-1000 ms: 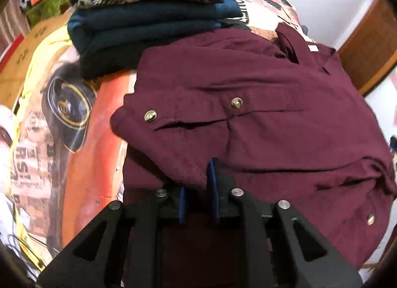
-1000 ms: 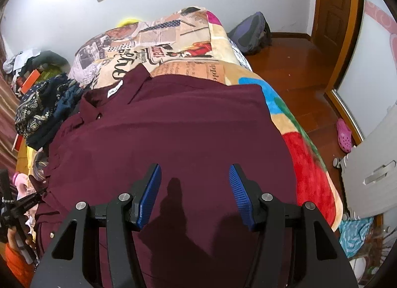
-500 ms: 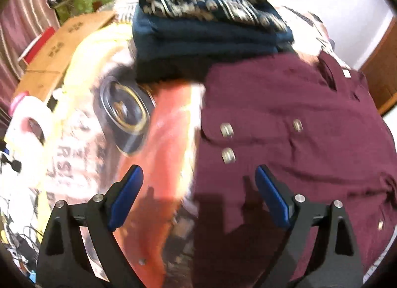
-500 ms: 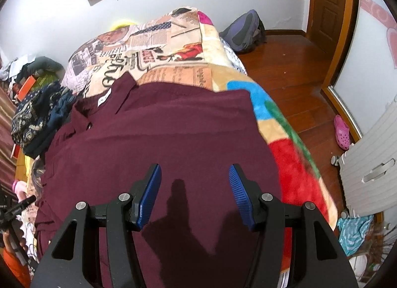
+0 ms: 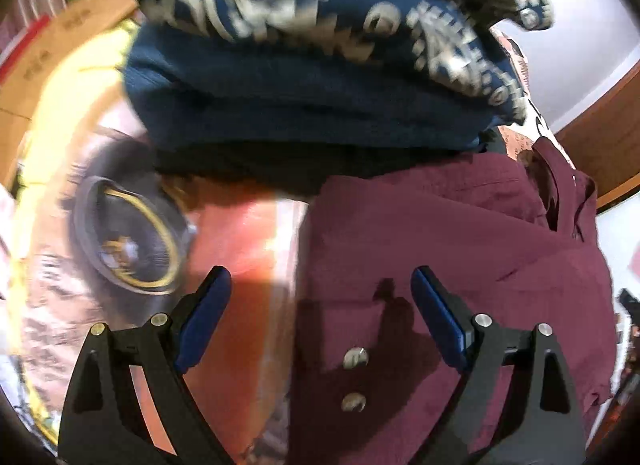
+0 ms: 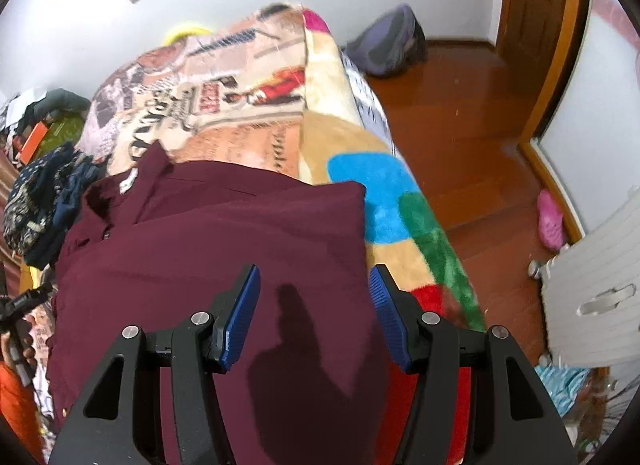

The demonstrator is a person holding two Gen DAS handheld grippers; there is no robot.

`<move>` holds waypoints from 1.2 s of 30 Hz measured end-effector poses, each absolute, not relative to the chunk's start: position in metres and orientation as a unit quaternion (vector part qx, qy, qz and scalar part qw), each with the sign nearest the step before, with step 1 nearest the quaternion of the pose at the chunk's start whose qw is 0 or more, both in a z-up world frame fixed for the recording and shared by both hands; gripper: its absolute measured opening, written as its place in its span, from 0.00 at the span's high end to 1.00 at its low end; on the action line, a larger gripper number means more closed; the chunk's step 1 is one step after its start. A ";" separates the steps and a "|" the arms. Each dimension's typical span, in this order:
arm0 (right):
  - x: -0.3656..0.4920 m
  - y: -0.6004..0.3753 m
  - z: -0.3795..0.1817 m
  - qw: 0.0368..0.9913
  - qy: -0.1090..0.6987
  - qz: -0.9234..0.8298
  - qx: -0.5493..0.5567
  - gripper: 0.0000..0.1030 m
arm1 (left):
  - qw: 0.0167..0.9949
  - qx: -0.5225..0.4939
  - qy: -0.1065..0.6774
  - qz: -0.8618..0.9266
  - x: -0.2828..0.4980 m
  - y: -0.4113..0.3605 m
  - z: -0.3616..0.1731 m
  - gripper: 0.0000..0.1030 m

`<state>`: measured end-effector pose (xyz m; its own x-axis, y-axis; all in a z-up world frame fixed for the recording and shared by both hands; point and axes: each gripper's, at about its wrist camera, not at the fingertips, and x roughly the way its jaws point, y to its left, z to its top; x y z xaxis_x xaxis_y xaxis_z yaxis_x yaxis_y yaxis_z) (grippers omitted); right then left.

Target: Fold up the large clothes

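Left wrist view: my left hand-held gripper (image 5: 320,317) released, jaws wide over near-left edge of maroon shirt (image 5: 460,265) on bed (image 6: 392,193). Right hand-held gripper (image 6: 314,315) half-spread, grasping nothing, above right edge. Sides look tucked; cross-fold and stacking onto far-left folded pile (image 5: 300,105) remain, I judge.

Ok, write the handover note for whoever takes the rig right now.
Left tongs: open, empty, over the left edge of the maroon shirt.
Right tongs: open, empty, over the shirt's right edge.
Shirt lies on the printed blanket, both sides folded in, collar at the far end; folded pile of dark clothes beside it.
Left: fold it across its length, then stack.
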<state>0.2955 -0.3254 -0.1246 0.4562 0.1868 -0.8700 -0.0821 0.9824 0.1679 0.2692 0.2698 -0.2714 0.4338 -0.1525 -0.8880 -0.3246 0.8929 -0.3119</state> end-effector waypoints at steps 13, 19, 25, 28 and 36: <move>0.353 -0.331 -0.169 0.817 0.557 0.111 0.099 0.54 | 0.778 -0.326 0.532 -0.076 0.306 0.266 -0.311 0.31; 0.335 -0.331 -0.149 0.846 0.522 0.075 0.086 0.92 | 0.829 -0.206 0.519 -0.009 0.292 0.240 -0.276 0.76; 0.317 -0.320 -0.108 0.876 0.472 0.080 0.067 0.93 | 0.879 -0.053 0.472 0.045 0.266 0.194 -0.205 0.95; 0.308 -0.309 -0.077 0.890 0.442 0.106 0.035 0.93 | 0.906 -0.024 0.420 0.037 0.249 0.175 -0.163 0.95; 0.305 -0.280 -0.009 0.915 0.377 0.143 -0.007 0.93 | 0.943 -0.018 0.332 0.005 0.251 0.152 -0.063 0.96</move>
